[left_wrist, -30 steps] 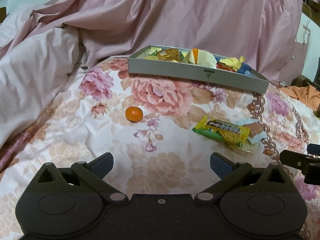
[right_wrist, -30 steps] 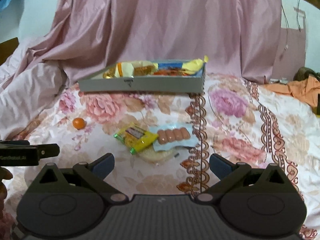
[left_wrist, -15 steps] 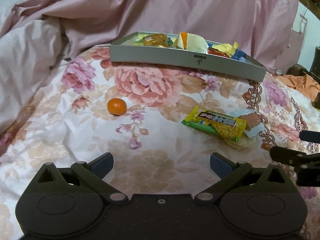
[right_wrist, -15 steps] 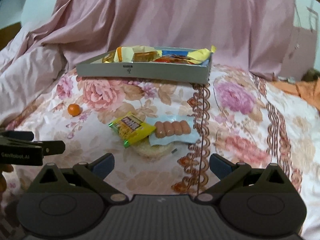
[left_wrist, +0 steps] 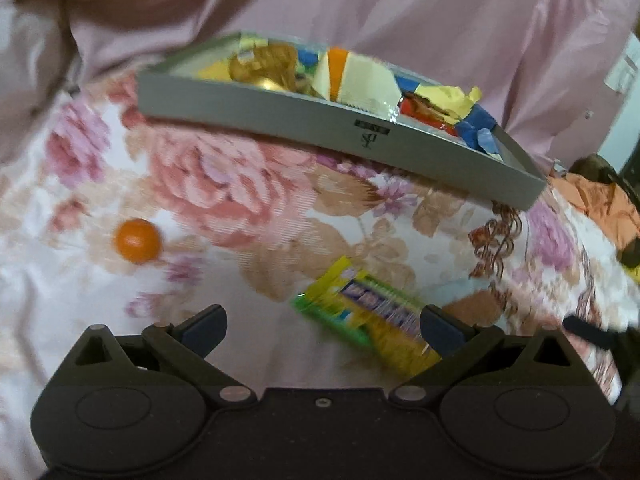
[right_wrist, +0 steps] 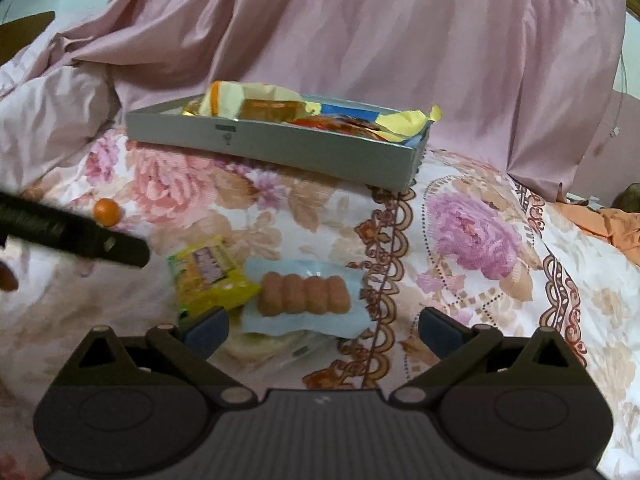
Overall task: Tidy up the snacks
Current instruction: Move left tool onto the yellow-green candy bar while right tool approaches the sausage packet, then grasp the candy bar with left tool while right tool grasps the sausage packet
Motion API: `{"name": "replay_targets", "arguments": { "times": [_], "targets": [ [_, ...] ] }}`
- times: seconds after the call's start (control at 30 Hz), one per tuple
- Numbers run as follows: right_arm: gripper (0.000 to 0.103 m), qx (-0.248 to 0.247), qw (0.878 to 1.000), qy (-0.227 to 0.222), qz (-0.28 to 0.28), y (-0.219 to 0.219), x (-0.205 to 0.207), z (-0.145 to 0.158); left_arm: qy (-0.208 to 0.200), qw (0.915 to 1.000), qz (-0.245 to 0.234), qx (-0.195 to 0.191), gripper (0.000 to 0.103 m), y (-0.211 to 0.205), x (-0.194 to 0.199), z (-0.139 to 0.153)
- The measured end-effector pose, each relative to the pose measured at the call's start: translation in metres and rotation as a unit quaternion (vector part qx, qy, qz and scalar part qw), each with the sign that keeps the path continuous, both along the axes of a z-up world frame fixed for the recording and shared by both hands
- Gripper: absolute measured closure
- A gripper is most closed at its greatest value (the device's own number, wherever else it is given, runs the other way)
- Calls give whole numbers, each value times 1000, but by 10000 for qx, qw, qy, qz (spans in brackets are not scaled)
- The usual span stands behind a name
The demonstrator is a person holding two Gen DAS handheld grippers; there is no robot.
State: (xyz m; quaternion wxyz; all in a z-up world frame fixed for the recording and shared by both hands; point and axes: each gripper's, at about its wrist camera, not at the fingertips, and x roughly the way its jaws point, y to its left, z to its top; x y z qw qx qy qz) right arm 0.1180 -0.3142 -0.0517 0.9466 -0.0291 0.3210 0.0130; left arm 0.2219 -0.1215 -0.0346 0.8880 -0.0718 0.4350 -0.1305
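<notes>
your grey tray (right_wrist: 304, 148) held mixed snack packets (right_wrist: 256, 100); your left gripper (left_wrist: 320, 326) and right gripper (right_wrist: 322, 326) both gaped wide, holding nothing.

A bed spread with a floral quilt (right_wrist: 472, 236) in pinks and browns fills the room under dim indoor light. Crumpled dusty-pink sheeting (right_wrist: 400, 40) is heaped behind it, an orange cloth (right_wrist: 604, 224) lies at the right edge, and a pale wall (left_wrist: 624, 92) shows beyond.

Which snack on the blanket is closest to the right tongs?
The sausage pack, four pinkish sausages on a pale blue wrapper, lies right in front of the open right tongs. The yellow-green snack bar sits off to its left, and the small orange lies farther away.
</notes>
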Motion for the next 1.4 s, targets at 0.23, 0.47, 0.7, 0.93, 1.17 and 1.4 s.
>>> {"name": "replay_targets", "arguments": {
  "times": [0.23,0.47,0.7,0.93,1.17,1.4],
  "targets": [
    [0,-107,9999,-18,-100,-7,7,-4,905,9955,260,-131,1,-35,35,-19],
    [0,-83,9998,83,-139,-10,10,-8,1121,9932,189,253,1,-51,44,-26],
    [0,-51,9998,95,-140,-10,9,-8,880,9926,-523,646,3,-24,25,-28],
    [0,259,9996,115,52,-11,11,-10,535,9832,-1255,1215,6,-13,-3,-31],
    [0,1052,9933,215,430,-19,31,-23,360,9799,-1320,1449,2,-23,-2,-35],
    [0,1265,9910,201,390,-24,52,-35,205,9779,-1421,1521,4,-27,0,-37]
  ]
}}
